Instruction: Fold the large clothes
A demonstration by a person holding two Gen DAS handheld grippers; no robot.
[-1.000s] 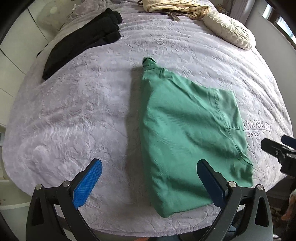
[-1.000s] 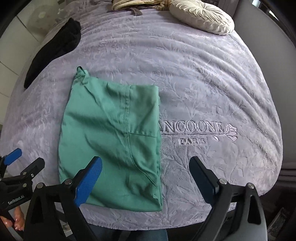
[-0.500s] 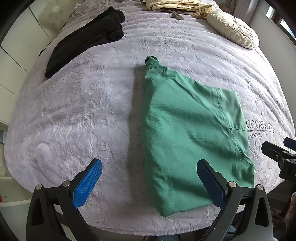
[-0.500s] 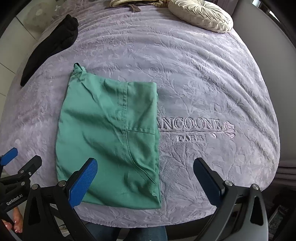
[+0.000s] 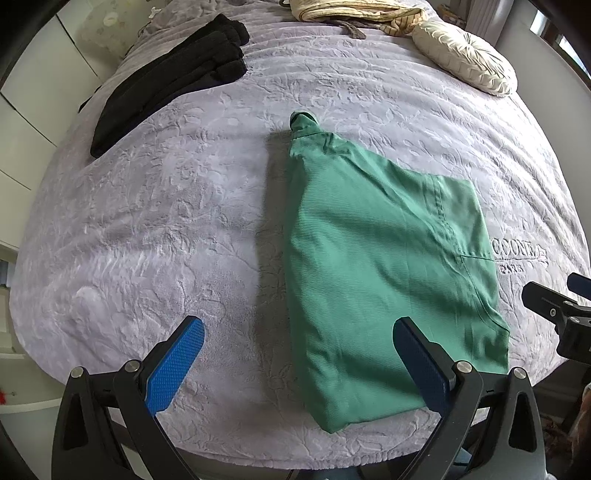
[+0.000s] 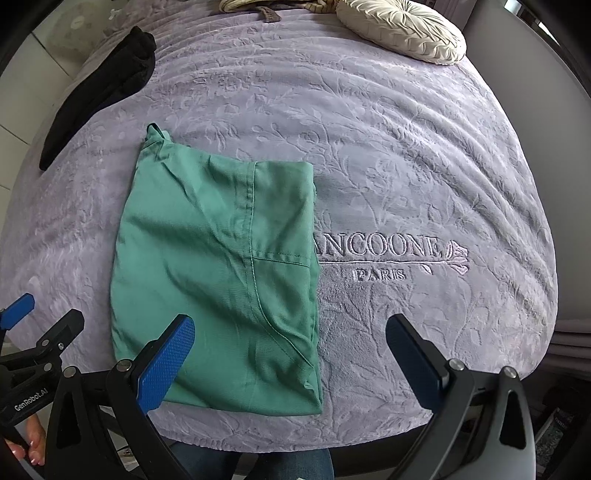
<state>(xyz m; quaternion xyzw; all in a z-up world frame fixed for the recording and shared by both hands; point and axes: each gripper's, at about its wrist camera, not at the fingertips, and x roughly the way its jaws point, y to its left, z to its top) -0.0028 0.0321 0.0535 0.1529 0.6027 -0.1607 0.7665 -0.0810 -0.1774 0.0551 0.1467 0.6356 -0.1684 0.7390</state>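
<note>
Folded green garment (image 6: 218,273) below spread right tool (image 6: 290,341).

green garment (image 5: 376,266): smooth matt woven cloth | bedspread (image 5: 184,206): plush embossed fleece | cushion (image 6: 402,26): pleated satin sheen

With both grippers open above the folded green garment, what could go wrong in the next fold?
1. The green garment lies near the edge of the bed; a pull toward the person may drag it off.
2. A small tab sticks out at its far corner and may spoil a neat fold.
3. The left gripper and the right gripper are both open; closing on one layer only may undo earlier folds.
</note>
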